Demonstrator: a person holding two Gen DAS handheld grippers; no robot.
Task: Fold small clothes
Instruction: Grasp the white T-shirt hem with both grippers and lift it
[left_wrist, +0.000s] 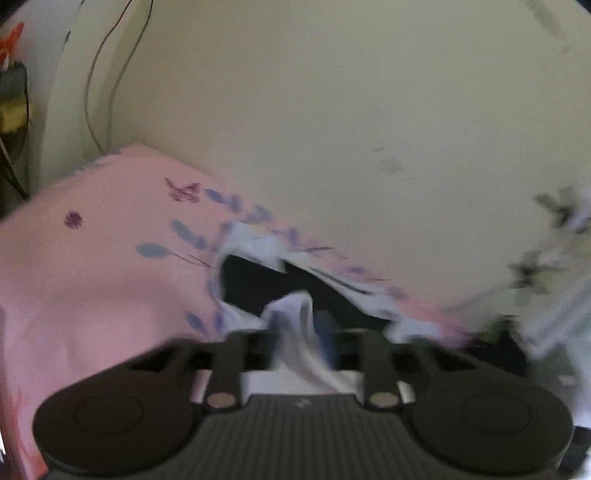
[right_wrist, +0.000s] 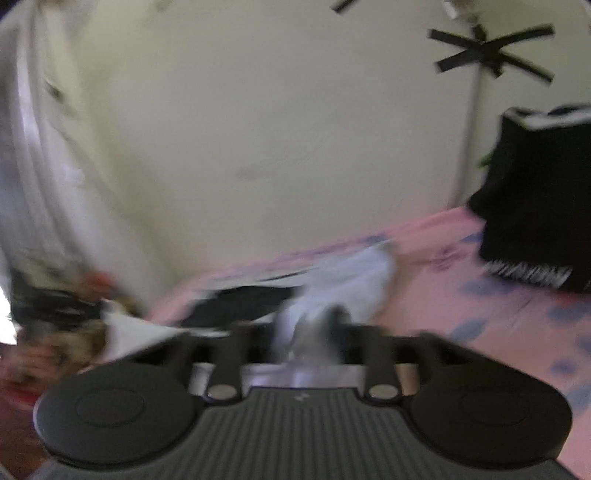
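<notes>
Fingers on the left gripper have a bunch of pale white cloth rising between them, though the blur hides whether the pads truly pinch it, so I cannot tell. Same story on the right gripper: pale fabric lies between its fingers, grip unclear. That white-and-black small garment lies straight ahead of both, spread across the pink bedsheet with blue leaf and purple butterfly print, its long axis running crosswise between the two hands, neither clearly nearer. Next move, I'd judge, needs both corners carried evenly. Off right stands a black fringed cloth on the bed, well apart; a cream wall rises behind.
</notes>
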